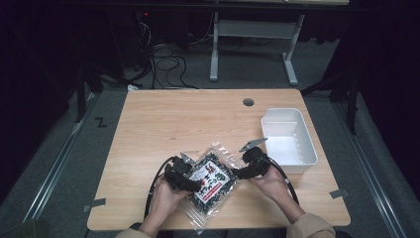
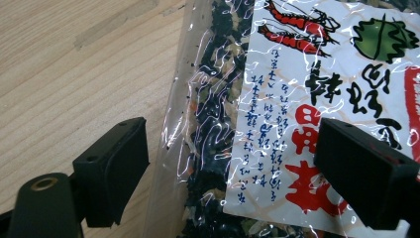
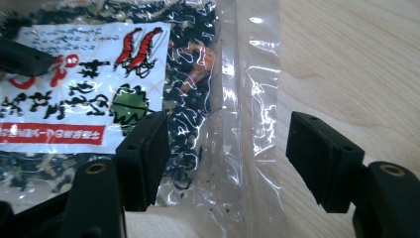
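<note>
We see a clear plastic bag of dark dried food with a white printed label showing red shrimp lying flat on the light wooden table, near its front edge and to the left of the white rectangular plastic bin, a little apart from it.

The left gripper sits at the bag's left side. In the left gripper view its jaws are spread wide above the bag, one over the transparent border beside bare wood, the other over the label; they do not pinch the plastic.

The right gripper is at the bag's right edge, between the bag and the bin. In the right gripper view its jaws also stand apart, straddling the clear sealed edge of the bag, one jaw over the dark contents and one over the table.
</note>
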The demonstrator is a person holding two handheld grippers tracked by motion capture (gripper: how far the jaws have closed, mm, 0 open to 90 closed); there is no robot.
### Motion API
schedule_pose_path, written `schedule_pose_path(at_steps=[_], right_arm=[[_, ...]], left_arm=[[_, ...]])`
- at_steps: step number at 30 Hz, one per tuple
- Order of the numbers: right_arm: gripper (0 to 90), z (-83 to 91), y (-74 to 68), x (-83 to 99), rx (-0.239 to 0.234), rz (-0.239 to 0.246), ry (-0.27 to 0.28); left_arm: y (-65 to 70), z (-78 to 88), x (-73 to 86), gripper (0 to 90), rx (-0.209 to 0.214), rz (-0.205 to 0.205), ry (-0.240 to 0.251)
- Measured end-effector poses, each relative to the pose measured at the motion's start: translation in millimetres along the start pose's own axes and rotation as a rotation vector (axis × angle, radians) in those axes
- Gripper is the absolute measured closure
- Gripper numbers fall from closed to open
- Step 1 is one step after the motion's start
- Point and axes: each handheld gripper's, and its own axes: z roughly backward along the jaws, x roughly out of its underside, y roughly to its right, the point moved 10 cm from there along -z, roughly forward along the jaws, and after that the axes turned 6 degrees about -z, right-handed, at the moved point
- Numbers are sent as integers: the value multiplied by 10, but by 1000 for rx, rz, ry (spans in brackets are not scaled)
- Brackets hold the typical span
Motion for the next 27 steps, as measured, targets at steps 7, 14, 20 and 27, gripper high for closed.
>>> schedule_pose_path(at_steps=[7, 14, 20, 27], right_arm=[[381, -97, 62, -39, -3, -47, -28], [425, -179, 73, -29, -14, -73, -77], [434, -255, 81, 24, -7, -69, -132], [448, -293, 61, 43, -41, -96, -165]], left_arm=[[-40, 7, 8, 131, -19, 5, -2], [-75, 14, 10, 122, -47, 4, -9], [-97, 9, 2, 117, -58, 4, -12], [-101, 2, 4, 112, -52, 16, -15]])
